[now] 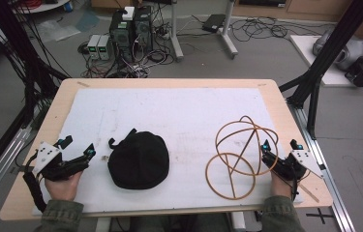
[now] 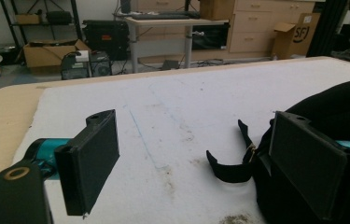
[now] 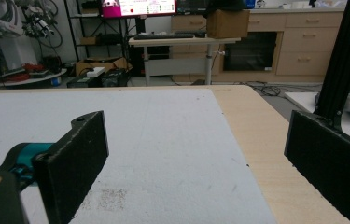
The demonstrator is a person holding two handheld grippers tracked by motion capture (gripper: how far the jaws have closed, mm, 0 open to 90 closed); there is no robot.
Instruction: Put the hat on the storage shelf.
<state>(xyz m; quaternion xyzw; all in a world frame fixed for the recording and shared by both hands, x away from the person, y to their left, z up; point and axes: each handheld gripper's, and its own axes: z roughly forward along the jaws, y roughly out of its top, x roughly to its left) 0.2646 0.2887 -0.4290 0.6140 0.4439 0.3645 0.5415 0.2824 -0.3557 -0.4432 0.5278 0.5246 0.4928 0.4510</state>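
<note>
You are resting your left gripper (image 1: 80, 159) at the near left of the white mat (image 1: 179, 111), its jaws standing wide with nothing between them, and the black cap (image 1: 139, 160) is lying just to its right, its strap (image 2: 228, 168) trailing out toward the open jaws. Your right gripper (image 1: 268, 157) is sitting at the near right with its jaws spread wide over bare mat, right beside the wire frame (image 1: 239, 154), which is standing on the mat well apart from the cap.
</note>
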